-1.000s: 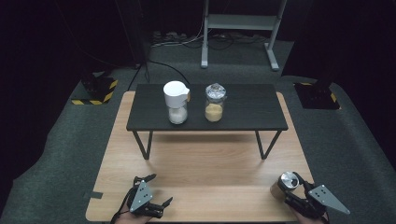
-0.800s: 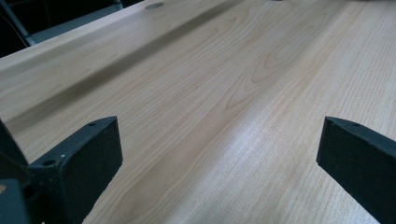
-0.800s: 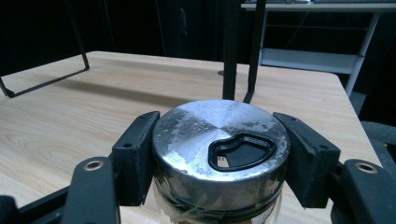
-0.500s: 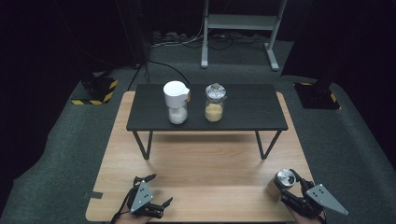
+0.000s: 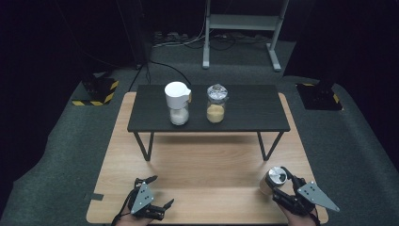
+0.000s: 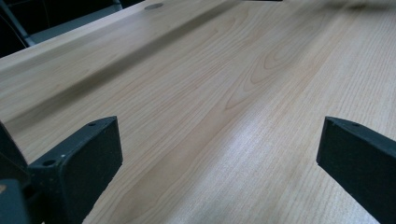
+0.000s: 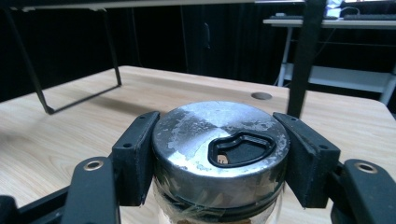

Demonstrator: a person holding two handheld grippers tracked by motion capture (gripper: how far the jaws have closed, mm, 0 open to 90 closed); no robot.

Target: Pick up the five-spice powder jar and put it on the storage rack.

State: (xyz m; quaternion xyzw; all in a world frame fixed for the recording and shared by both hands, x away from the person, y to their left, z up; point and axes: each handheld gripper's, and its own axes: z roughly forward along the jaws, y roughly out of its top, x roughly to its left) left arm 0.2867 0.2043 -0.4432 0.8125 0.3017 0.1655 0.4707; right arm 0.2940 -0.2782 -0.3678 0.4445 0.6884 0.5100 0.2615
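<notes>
We see the right gripper [image 7: 219, 154], jaws clamped on a round glass jar [image 5: 274, 180] with a scuffed metal lid [image 7: 219, 140], at the pale wooden surface's [image 5: 202, 169] near right. The left gripper's [image 6: 219, 154] black jaws gape over bare grain.

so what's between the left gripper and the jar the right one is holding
Bare wooden tabletop; in the high view nothing lies between the left gripper and the metal-lidded jar.

Dim, dark surroundings; glare on the wooden table [image 6: 243, 140]; soft, slightly blurry high view.
</notes>
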